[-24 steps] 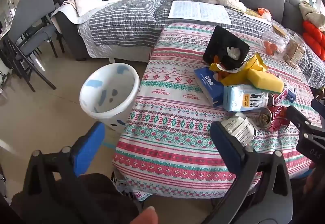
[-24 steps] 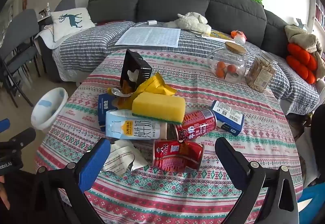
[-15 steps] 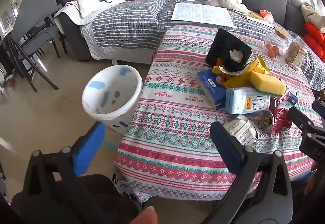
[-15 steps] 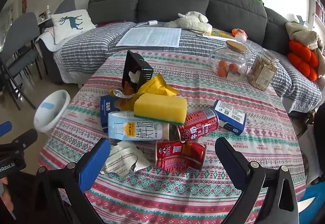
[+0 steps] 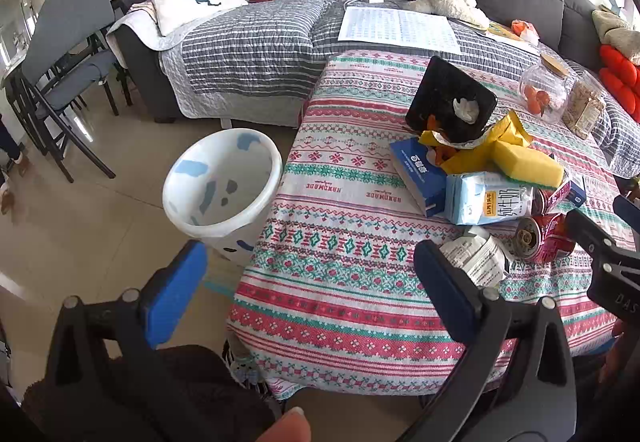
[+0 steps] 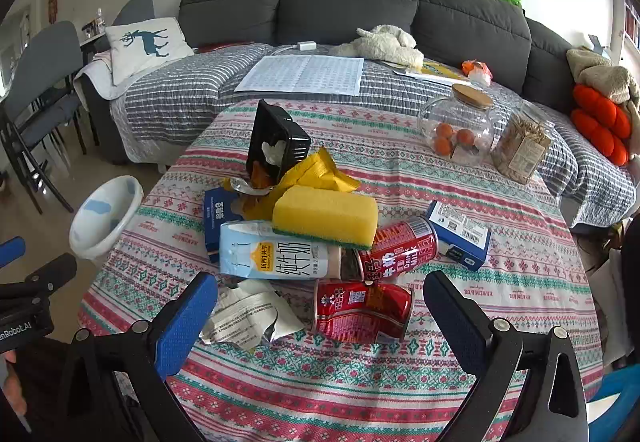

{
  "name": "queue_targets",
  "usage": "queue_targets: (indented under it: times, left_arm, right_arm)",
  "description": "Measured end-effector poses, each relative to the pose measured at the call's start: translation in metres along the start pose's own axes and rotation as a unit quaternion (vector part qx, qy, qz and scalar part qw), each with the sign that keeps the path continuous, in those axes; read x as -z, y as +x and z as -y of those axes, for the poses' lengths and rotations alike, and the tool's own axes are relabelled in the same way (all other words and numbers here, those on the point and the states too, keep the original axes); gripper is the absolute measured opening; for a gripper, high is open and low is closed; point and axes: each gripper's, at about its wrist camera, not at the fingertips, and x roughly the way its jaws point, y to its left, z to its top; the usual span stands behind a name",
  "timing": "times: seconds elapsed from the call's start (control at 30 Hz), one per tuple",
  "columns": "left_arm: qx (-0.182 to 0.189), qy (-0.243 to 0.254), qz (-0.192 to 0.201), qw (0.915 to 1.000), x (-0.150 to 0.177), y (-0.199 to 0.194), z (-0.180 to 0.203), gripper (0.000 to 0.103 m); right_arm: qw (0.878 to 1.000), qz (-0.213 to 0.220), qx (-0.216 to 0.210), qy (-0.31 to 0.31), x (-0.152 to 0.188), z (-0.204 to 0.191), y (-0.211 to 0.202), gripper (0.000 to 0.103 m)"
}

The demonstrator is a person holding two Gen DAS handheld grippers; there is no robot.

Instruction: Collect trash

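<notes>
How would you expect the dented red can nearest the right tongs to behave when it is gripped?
The dented red can lies on its side, so a nudge may roll it. Its creased wall suggests it is probably empty, light and likely to crumple further under squeeze.

The bench wears a cloth (image 6: 460, 201) striped in red, teal and white with small diamond and flower motifs. On it lie a yellow sponge (image 6: 326, 215) with a green underside, a pale blue milk carton (image 6: 276, 256), two red cans (image 6: 362, 312), dark blue boxes (image 6: 460, 234) and a black tray (image 6: 276, 143). The bin (image 5: 222, 191) is white with blue patches. The sofa (image 6: 352, 1) is dark grey under a grey-and-white striped quilt (image 6: 180, 101).
</notes>
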Motion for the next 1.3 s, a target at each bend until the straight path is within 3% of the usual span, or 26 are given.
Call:
queue_targets:
  times: [1.3]
  left_arm:
    - [0.007,-0.002,0.001,1.0000,-0.003,-0.004,-0.002,0.102]
  right_arm:
    - [0.999,-0.027,-0.016,0.012,0.002,-0.001,0.010,0.103]
